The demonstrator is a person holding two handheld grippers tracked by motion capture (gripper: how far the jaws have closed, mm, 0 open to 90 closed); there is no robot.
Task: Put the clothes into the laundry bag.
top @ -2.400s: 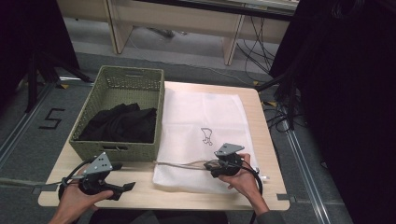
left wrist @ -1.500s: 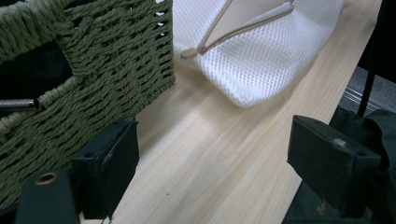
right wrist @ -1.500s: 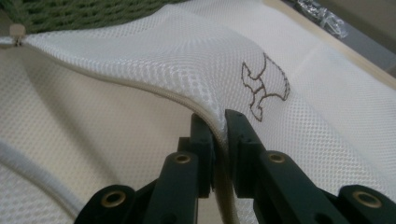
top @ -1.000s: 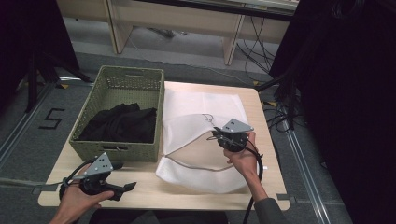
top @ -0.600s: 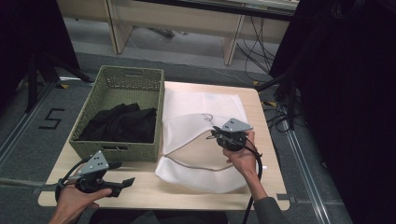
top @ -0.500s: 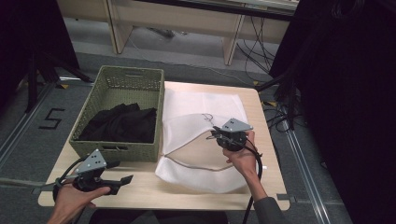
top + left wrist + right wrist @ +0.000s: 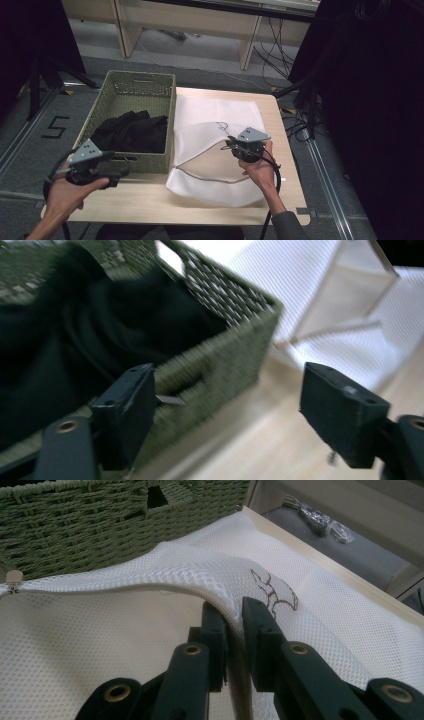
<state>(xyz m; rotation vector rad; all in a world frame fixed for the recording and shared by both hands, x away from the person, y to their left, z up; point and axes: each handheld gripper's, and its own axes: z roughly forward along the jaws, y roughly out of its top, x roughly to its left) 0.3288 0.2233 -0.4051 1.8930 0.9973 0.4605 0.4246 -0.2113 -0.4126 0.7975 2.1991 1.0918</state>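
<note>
White mesh bag [image 7: 215, 150] bears no readable label.

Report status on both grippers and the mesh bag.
Right gripper shut on mesh bag, top layer lifted, mouth open. Left gripper open, empty, at green basket of black clothes. Nothing in the way.

White mesh bag [image 7: 215, 150] lies flat just right of the green basket [image 7: 131, 95], its upper layer lifted open along the zipper edge [image 7: 100, 587]
</note>
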